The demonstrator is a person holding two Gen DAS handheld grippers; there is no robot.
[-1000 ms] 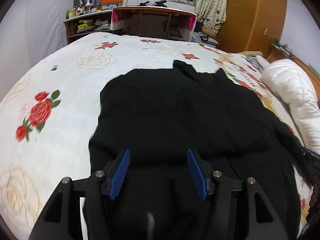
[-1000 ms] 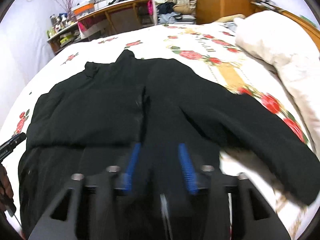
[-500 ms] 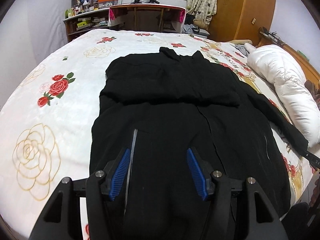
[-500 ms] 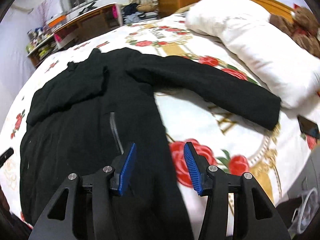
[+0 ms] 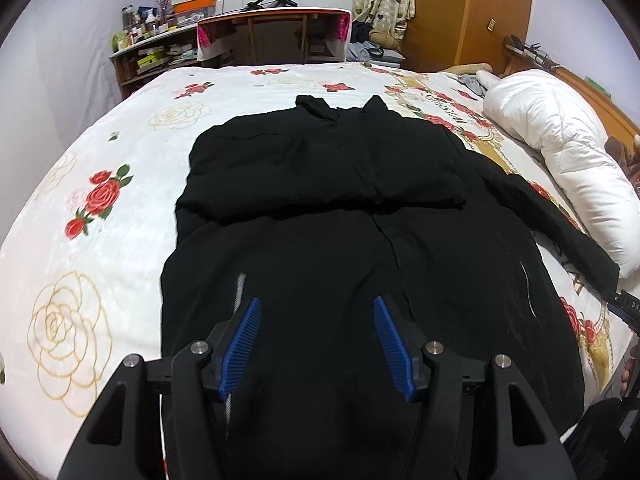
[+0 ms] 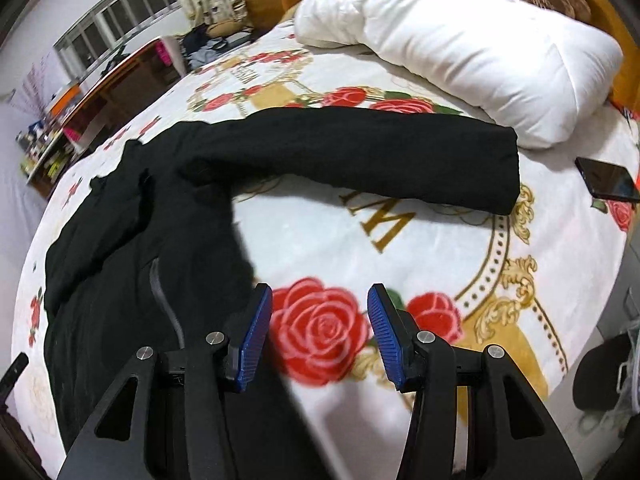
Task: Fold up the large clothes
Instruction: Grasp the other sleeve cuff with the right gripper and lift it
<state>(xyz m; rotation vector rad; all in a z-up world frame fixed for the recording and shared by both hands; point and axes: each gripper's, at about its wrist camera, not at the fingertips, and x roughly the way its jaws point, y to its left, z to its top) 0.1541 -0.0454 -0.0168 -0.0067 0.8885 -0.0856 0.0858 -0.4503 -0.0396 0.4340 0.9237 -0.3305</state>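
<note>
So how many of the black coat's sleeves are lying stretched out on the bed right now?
1. One sleeve stretches away from the black coat across the bedspread, its cuff beside the white pillow. The other sleeve is folded across the chest.

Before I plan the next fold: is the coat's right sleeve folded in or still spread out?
Spread out. The sleeve lies straight across the bedspread, its cuff beside the white pillow, clear of the coat body.
</note>
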